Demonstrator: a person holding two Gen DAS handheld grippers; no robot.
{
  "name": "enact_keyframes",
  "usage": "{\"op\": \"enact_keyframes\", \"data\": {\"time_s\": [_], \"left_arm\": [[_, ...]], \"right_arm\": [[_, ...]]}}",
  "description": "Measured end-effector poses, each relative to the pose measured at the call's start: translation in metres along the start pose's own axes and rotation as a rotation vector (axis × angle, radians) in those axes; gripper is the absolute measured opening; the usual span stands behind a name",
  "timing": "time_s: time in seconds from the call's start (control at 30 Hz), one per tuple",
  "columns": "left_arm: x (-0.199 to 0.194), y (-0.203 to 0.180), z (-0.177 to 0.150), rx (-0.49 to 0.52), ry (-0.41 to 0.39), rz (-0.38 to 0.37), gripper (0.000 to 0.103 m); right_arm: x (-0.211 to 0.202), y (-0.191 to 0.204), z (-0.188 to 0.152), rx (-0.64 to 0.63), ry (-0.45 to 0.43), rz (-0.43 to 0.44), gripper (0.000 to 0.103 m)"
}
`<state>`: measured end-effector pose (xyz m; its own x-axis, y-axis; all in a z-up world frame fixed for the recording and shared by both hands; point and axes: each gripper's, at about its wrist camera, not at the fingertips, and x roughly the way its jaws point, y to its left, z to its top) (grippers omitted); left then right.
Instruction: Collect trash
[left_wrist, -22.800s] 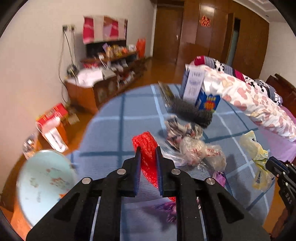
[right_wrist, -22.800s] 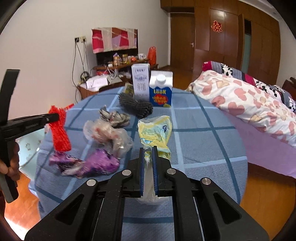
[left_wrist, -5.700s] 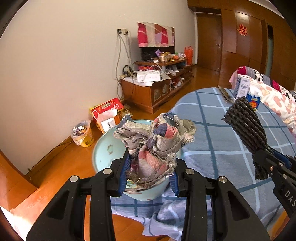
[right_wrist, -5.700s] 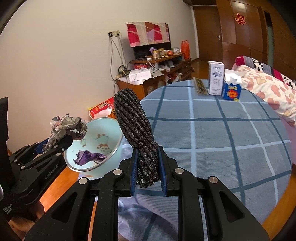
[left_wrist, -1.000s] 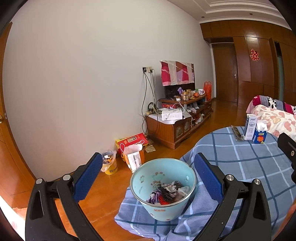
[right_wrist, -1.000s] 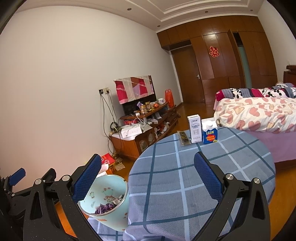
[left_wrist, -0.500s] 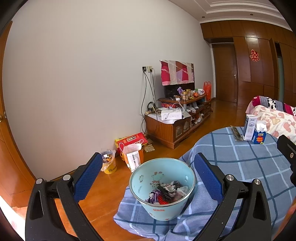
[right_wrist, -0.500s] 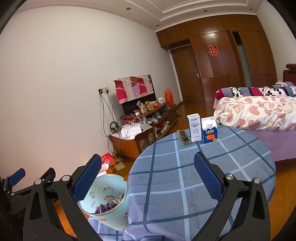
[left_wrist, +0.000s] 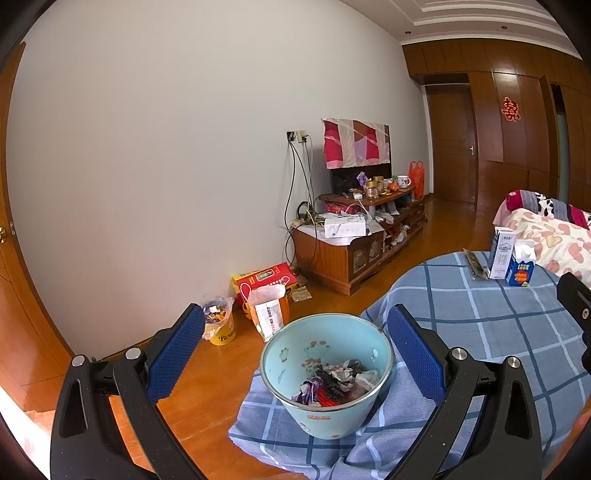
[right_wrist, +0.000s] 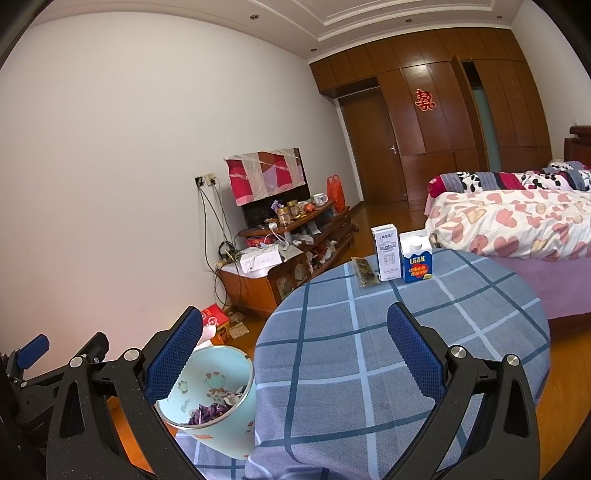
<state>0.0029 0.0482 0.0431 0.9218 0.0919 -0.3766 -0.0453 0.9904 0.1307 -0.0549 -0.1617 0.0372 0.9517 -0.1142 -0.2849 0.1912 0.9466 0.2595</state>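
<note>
Trash (left_wrist: 334, 384) in pale-blue bin (left_wrist: 291, 369), blue carton (right_wrist: 416, 261) reading "LOOK"

The right tool (right_wrist: 294, 345) stands with its blue-padded fingers (right_wrist: 173, 354) spread wide and nothing between them, above a round tabletop (right_wrist: 332, 369) under a blue checked cloth. A pale blue bin (right_wrist: 218, 410) holding crumpled scraps sits at the cloth's left edge. Two cartons (right_wrist: 400, 257) and a dark packet (right_wrist: 364, 277) stand at the far side. The left tool (right_wrist: 44, 358) shows at lower left.
</note>
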Motion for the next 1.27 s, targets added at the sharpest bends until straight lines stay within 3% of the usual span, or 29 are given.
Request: {"op": "enact_keyframes", "data": {"time_s": [0.37,0.53,1.27], "left_arm": [[0.0016,-0.0006,0.0003,0.004,0.004,-0.006,0.097],[0.0035,0.0008,-0.0004,-0.013,0.020,-0.055,0.097],[0.0056,-0.0069,-0.0015,-0.003,0.035,-0.045,0.097]], "right_arm": [[0.0016,-0.0027,-0.0030,0.003,0.005,-0.009,0.098],[0.0020,-0.0027,-0.0034,0.003,0.006,-0.010,0.098],[0.0078,-0.0093,-0.0087,0.017,0.033,-0.024,0.098]]}}
